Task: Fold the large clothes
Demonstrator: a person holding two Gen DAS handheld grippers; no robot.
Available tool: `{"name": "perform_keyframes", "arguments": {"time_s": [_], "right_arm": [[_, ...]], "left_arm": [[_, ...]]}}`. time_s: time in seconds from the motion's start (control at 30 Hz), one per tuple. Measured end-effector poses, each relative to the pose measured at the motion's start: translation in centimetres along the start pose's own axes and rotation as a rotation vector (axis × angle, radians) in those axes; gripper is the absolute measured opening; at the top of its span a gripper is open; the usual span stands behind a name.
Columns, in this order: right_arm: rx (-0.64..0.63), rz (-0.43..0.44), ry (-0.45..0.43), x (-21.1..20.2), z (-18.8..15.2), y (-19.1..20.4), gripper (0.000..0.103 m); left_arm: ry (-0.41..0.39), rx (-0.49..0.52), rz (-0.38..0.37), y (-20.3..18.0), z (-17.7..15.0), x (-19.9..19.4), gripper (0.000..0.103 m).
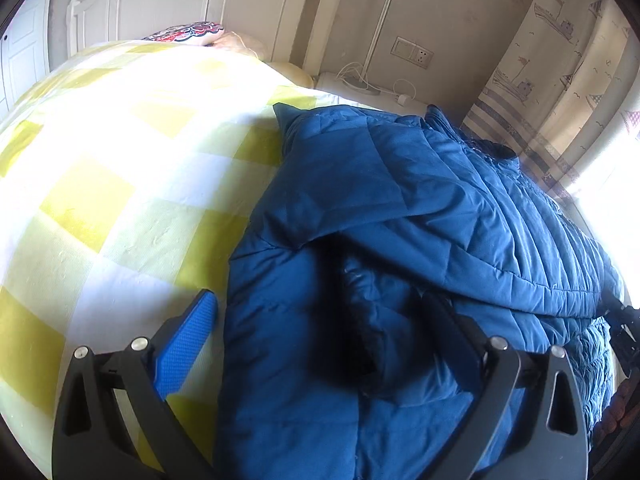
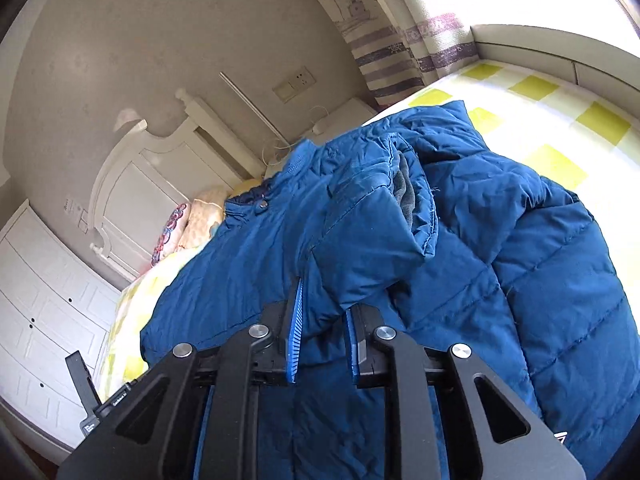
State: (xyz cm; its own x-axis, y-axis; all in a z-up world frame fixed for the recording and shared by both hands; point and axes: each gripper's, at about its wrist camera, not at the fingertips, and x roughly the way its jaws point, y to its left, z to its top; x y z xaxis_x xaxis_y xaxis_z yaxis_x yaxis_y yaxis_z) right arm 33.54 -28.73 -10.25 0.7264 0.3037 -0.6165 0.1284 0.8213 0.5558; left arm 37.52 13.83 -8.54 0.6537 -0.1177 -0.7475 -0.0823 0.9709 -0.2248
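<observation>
A blue quilted jacket [image 1: 400, 216] lies rumpled on a bed with a yellow and white checked sheet [image 1: 100, 184]. My left gripper [image 1: 318, 296] is open wide over the jacket's near edge. Its left pad [image 1: 188, 340] is over the sheet beside the jacket, and its right finger [image 1: 452, 320] rests on the blue fabric. In the right wrist view the jacket [image 2: 540, 280] fills the middle. My right gripper [image 2: 323, 296] is shut on a fold of the sleeve just below the cuff [image 2: 404, 200], which stands raised above the body of the jacket.
A white headboard [image 1: 168, 4] and patterned pillows [image 1: 188, 34] stand at the far end of the bed. Beside it are a white bedside table [image 1: 360, 88] with cables, a wall socket [image 1: 412, 54] and a striped curtain [image 1: 532, 92]. White drawers [image 2: 44, 312] stand at the left.
</observation>
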Motion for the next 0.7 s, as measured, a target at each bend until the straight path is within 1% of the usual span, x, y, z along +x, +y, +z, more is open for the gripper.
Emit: {"name": "perform_keyframes", "arguments": {"time_s": [0.03,0.07,0.1,0.13,0.2,0.23,0.27,0.33,0.4,0.47,0.5,0.53,0.57,0.6,0.63,0.67,0.7], "right_arm": [[0.029,0.013,0.02,-0.2,-0.3,-0.6,0.021],[0.054,0.017,0.02,-0.8,-0.3,-0.8,0.026],[0.06,-0.002,-0.001,-1.9,-0.3,-0.7,0.03],[0.053,-0.037,-0.055,-3.3,-0.3,-0.5,0.038],[0.012,-0.125,-0.203,-6.3,-0.4,0.3,0.039],[-0.039,-0.169,-0.261,-7.3,-0.1,1.2,0.039],[-0.096,-0.192,-0.29,-7.6,0.4,2.3,0.039],[-0.206,-0.201,-0.266,-6.6,1.7,4.3,0.04],[-0.326,-0.226,-0.213,-4.3,2.6,6.1,0.043],[-0.43,-0.303,-0.167,-1.4,2.8,7.0,0.057],[-0.458,-0.354,-0.134,0.2,2.8,6.7,0.059],[-0.466,-0.397,-0.081,2.0,2.6,6.0,0.062],[-0.466,-0.403,-0.048,3.3,2.0,5.2,0.064],[-0.464,-0.398,-0.066,3.6,1.7,4.8,0.064],[-0.463,-0.399,-0.065,3.5,1.6,4.7,0.065],[-0.463,-0.4,-0.066,3.4,1.7,4.7,0.065],[-0.463,-0.399,-0.067,3.4,1.6,4.6,0.065]], "left_arm": [[0.0,0.0,0.001,0.0,0.0,0.1,0.101],[0.0,0.0,0.0,0.0,0.0,0.1,0.101],[0.0,-0.001,0.0,0.0,0.0,0.1,0.101],[0.0,-0.001,-0.001,0.0,0.0,0.1,0.101],[0.0,-0.001,-0.001,0.0,-0.1,0.1,0.101],[0.0,0.0,0.001,0.0,-0.1,0.1,0.101],[0.001,0.001,0.003,0.0,-0.1,0.1,0.101],[0.002,0.004,0.006,0.0,0.0,0.1,0.101],[0.002,0.004,0.007,0.0,0.0,0.1,0.101],[0.003,0.004,0.007,-0.1,0.0,0.1,0.101],[0.002,0.004,0.007,-0.1,0.0,0.1,0.101],[0.001,0.002,0.005,-0.1,0.0,0.1,0.101],[-0.001,-0.001,0.002,-0.1,0.0,0.0,0.101],[-0.003,-0.008,0.006,0.0,-0.1,-0.1,0.101],[-0.009,-0.017,0.02,0.1,-0.2,-0.4,0.101],[-0.026,-0.021,0.033,0.1,-0.5,-1.0,0.1],[-0.06,-0.017,0.047,-0.1,-0.8,-1.9,0.1]]}}
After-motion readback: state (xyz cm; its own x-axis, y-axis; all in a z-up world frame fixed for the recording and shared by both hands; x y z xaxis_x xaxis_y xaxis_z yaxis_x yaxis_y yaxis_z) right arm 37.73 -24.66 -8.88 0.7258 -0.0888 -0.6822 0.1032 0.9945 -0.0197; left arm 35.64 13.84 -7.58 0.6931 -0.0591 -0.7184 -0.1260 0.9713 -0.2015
